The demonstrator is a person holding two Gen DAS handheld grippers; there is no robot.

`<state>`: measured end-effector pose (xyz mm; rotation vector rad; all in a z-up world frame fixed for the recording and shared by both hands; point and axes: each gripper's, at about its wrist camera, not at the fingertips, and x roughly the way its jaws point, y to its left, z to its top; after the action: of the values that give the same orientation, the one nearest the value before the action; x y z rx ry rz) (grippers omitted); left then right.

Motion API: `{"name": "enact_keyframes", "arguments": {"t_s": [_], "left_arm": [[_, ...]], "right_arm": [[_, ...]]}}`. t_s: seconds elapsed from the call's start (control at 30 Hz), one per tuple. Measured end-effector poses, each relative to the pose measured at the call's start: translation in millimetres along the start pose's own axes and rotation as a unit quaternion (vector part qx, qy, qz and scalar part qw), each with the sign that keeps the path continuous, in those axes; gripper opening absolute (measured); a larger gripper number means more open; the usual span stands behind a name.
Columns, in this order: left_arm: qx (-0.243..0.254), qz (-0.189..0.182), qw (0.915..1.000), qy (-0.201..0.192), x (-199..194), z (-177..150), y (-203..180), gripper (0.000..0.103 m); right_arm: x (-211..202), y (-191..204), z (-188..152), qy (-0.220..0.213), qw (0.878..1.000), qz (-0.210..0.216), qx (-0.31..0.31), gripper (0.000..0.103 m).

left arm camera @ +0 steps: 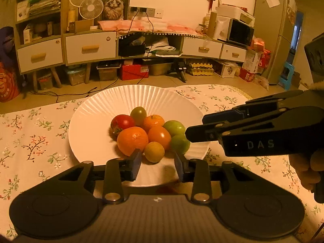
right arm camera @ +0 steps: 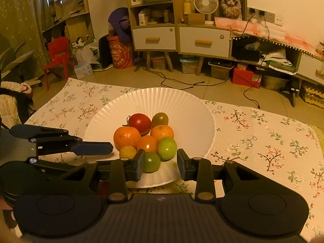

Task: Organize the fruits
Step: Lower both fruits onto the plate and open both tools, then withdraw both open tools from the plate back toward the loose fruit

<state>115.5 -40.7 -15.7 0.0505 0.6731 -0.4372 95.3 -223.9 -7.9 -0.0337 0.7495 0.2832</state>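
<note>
On the flowered cloth of the tabletop (left arm camera: 36,133) sits a white fluted plate (left arm camera: 97,121), and all the fruit is gathered in a tight heap at its middle, each piece touching its neighbours. That clustering is likely why the heap holds: the plate dishes inward, so round things settle toward the centre and prop one another up.

At the back lie a red tomato (left arm camera: 122,122) and a dull green-brown fruit (left arm camera: 138,114). A large orange (left arm camera: 132,140) fills the near left, with a smaller orange (left arm camera: 154,121) behind it and a smooth orange tomato (left arm camera: 160,136) between them. Two green fruits (right arm camera: 167,147) sit on the right side of the heap, and a small yellow fruit (left arm camera: 154,151) rests at the front edge.

From its own camera, the left tool (left arm camera: 157,165) hangs low over the plate's near rim with its blue pads spread wide; the small yellow fruit lies just beyond the gap, not yet between the pads. Nothing is pinched. The right tool (right arm camera: 161,164) is likewise spread and empty, reaching in from the other side, with the nearer green fruit just off its left pad. Whether that pad touches the fruit is hard to say from this angle.

Both tools aim at the front row, which seems sensible: the outermost pieces can be lifted without disturbing the rest, while pulling a middle piece could set the others rolling.
</note>
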Motion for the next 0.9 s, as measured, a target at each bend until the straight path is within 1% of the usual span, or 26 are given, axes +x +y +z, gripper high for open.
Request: {"name": "enact_keyframes", "arguments": {"t_s": [0.13,0.23,0.3,0.43,0.67,0.73,0.8,0.9], "left_arm": [[0.005,0.005,1.0000,-0.001,-6,-1,-2,0.037],[0.009,0.008,0.9999,-0.002,-13,-2,-2,0.042],[0.011,0.010,0.9999,-0.001,-15,-3,-2,0.047],[0.012,0.015,0.9998,0.001,-23,-6,-1,0.051],[0.014,0.025,0.9996,0.006,-35,-14,1,0.060],[0.014,0.028,0.9995,0.007,-38,-16,2,0.064],[0.014,0.031,0.9994,0.007,-42,-18,3,0.070],[0.013,0.033,0.9993,0.008,-48,-21,4,0.074]], "right_arm": [[-5,0,-1,-0.002,1.000,-0.004,0.005,0.036],[-9,2,-2,-0.003,1.000,-0.008,0.006,0.039],[-12,4,-2,-0.005,1.000,-0.008,0.006,0.041],[-19,8,-3,-0.010,1.000,-0.010,0.009,0.046],[-26,16,-7,-0.013,1.000,-0.010,0.011,0.053],[-27,19,-9,-0.012,1.000,-0.008,0.011,0.054],[-29,21,-10,-0.012,1.000,-0.007,0.012,0.057],[-30,22,-12,-0.012,1.000,-0.007,0.012,0.061]]}}
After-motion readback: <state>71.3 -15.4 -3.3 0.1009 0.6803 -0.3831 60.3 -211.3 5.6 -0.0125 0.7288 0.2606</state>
